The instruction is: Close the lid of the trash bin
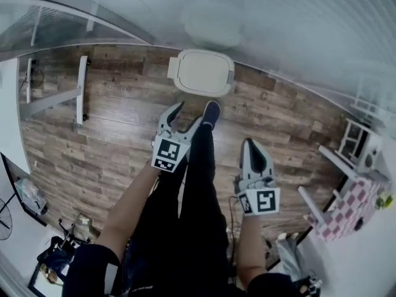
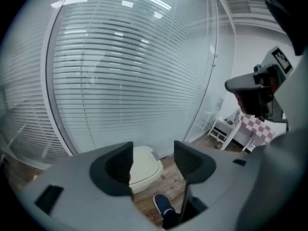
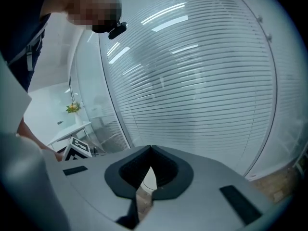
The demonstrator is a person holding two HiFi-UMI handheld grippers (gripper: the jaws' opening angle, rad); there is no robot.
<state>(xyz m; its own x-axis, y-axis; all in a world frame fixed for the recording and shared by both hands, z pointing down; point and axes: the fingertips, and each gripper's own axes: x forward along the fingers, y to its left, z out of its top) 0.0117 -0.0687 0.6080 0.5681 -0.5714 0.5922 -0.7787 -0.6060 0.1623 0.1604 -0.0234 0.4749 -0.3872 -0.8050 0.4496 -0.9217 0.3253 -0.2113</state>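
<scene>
At the far left of the head view a white desk frame [image 1: 62, 94] stands on the wood-plank floor [image 1: 111, 135], its top cut off by the picture's edge; the clutter [image 1: 55, 252] in the lower corner is too small to make out. The left gripper [image 1: 189, 113] hangs in the air with its jaws released and wide apart, nothing between them. Beyond it, well apart, the cream trash bin [image 1: 201, 73] stands on the floor against the glass wall [image 1: 297, 23]. Its lid [image 1: 198, 64] lies flat down, so the body beneath is hidden (in the left gripper view one jaw covers the bin's left side). A dark-trousered leg [image 1: 198, 184] hides the floor between the grippers, with a blue shoe [image 1: 211, 112] just short of the bin. The right gripper [image 1: 250, 146] is clenched, tips together on nothing; through the slit under its tips its own view shows only a pale sliver of the bin. Slatted blinds behind the glass fill both gripper views. At the right stand a white stool [image 1: 356, 135] and a pink-and-white checked cloth [image 1: 346, 206], partly cut off.
</scene>
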